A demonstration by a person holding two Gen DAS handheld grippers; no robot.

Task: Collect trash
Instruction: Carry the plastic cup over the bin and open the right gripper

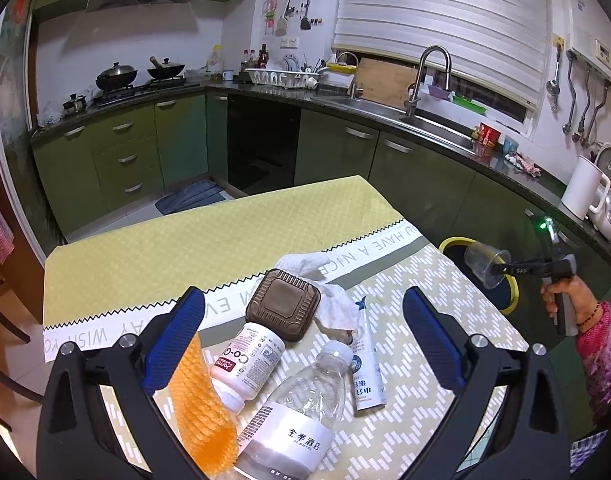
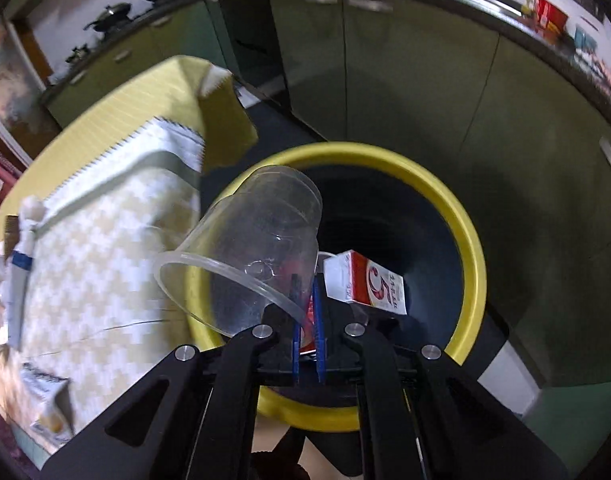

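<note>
- The left claw [image 1: 301,344] stood wide open above the near edge of the surface [image 1: 145,248], its blue pads [image 1: 173,340] holding nothing.
- Between and just below its fingers lay an orange mesh sleeve [image 1: 201,412], a clear water bottle [image 1: 297,412] and a white supplement bottle [image 1: 247,364], all on their sides and touching.
- Just beyond these sat a brown square lid [image 1: 283,306], a crumpled white tissue [image 1: 325,292] and a flat white tube [image 1: 367,360].
- The right claw [image 2: 308,320] was closed on the rim of a clear plastic cup [image 2: 257,248], pinched between its blue pads [image 2: 319,320].
- The cup lay tilted on its side, mouth toward the claw, above the near rim of a yellow-rimmed bin [image 2: 471,248] beside the surface.
- Inside the bin lay a red-and-white carton [image 2: 369,284], just right of the cup.
</note>
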